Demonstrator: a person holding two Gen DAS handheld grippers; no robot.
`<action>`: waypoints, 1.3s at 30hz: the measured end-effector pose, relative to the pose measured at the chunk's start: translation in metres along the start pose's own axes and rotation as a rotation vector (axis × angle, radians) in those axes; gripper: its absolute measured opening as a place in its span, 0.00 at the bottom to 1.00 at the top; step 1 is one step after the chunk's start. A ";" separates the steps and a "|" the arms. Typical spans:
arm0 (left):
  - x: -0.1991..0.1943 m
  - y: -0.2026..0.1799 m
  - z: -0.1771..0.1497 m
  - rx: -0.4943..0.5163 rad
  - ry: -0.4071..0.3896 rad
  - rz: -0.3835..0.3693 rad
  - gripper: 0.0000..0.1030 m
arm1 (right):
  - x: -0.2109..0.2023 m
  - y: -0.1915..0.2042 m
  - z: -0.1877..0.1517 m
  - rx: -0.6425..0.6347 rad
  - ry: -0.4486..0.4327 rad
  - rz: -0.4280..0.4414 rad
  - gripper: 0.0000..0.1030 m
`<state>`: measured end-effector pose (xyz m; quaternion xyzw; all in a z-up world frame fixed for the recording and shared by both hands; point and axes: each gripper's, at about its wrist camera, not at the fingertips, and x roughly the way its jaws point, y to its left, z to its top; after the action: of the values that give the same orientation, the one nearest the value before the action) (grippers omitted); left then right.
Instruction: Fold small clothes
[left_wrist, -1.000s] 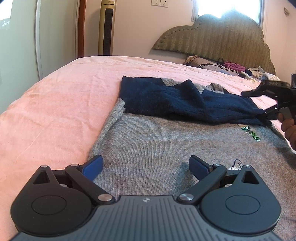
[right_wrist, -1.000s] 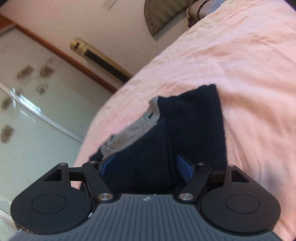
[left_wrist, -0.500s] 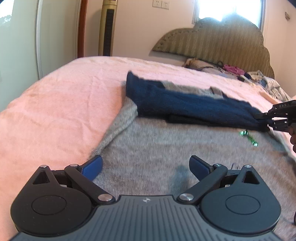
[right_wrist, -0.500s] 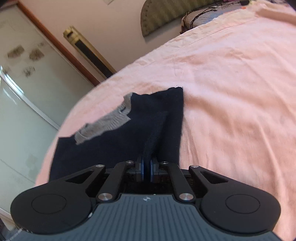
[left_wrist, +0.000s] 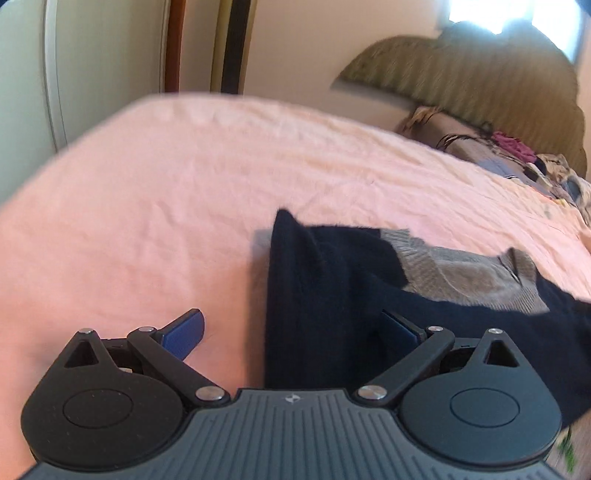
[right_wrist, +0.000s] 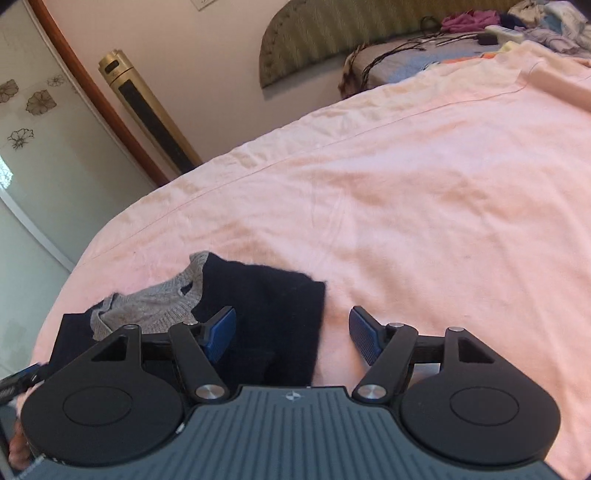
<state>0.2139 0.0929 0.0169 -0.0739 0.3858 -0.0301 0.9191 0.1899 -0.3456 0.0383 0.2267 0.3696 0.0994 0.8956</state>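
Observation:
A small sweater with navy sleeves (left_wrist: 332, 280) and a grey body and collar (left_wrist: 469, 277) lies on the pink bedsheet (left_wrist: 166, 221). My left gripper (left_wrist: 291, 328) hangs open over the sweater's left edge, its right pad above the navy fabric and its left pad above bare sheet. In the right wrist view the navy sleeve (right_wrist: 273, 306) lies folded beside the grey collar (right_wrist: 155, 306). My right gripper (right_wrist: 291, 332) is opening. The sleeve's right edge lies below the gap between its pads, and neither pad presses on it.
A padded headboard (left_wrist: 480, 77) and a heap of other clothes (right_wrist: 498, 26) sit at the far end of the bed. A gold tower fan (right_wrist: 147, 107) stands by the wall past the bed's left edge. Pink sheet stretches wide to the right of the sweater.
My right gripper pinched the navy sleeve, drew it across, then let go and spread its jaws. My left gripper swept from over the grey body to the sweater's navy left edge.

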 end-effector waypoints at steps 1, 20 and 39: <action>0.004 -0.005 0.001 0.030 -0.006 -0.005 0.81 | 0.005 0.002 -0.001 -0.005 0.025 0.024 0.38; -0.049 -0.068 0.024 0.371 -0.337 0.027 0.97 | 0.005 0.044 0.039 -0.287 -0.023 0.086 0.65; 0.078 -0.135 0.023 0.634 -0.156 0.304 0.04 | 0.103 0.092 0.030 -0.457 0.062 -0.022 0.10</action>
<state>0.2852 -0.0470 -0.0011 0.2712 0.2924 -0.0054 0.9170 0.2826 -0.2394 0.0373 0.0110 0.3672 0.1777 0.9129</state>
